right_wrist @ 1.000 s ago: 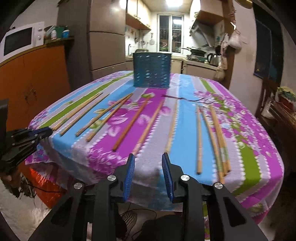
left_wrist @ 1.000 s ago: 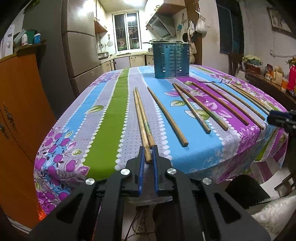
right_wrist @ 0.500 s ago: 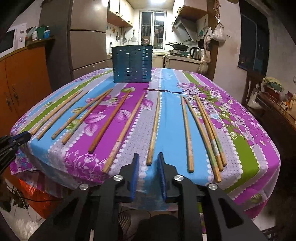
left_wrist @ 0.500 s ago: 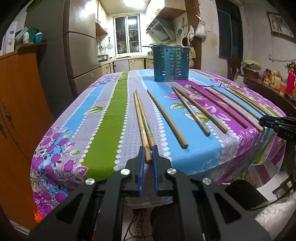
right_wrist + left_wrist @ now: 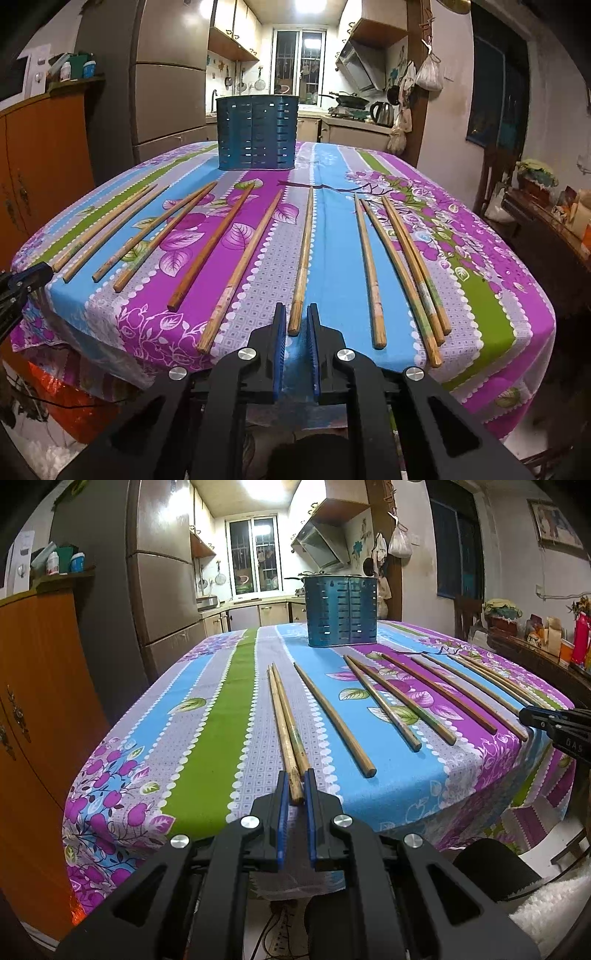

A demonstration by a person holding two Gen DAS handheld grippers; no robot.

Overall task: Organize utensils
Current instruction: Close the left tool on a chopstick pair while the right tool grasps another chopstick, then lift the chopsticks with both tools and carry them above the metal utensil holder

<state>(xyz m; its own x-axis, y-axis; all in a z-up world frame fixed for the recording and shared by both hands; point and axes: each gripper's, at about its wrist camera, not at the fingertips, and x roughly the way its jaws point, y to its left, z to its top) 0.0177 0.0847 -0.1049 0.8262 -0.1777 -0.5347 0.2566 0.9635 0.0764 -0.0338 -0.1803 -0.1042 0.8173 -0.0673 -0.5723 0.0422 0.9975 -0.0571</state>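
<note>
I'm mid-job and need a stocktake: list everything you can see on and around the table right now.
chopsticks: about eleven, brown wood, lying loose in a fan across the table
utensil holder: one, blue, slotted, upright at the far end
tablecloth: one, striped floral purple, blue and green, covering the table
fridge: one, grey, behind the table on the left
cabinet: one, orange, far left
kettle: one, metal, on the back counter
left tongs: black with blue pads, around the near end of the leftmost chopstick; grip unclear
right tongs: black with blue pads, slightly open around a middle chopstick's near end
</note>
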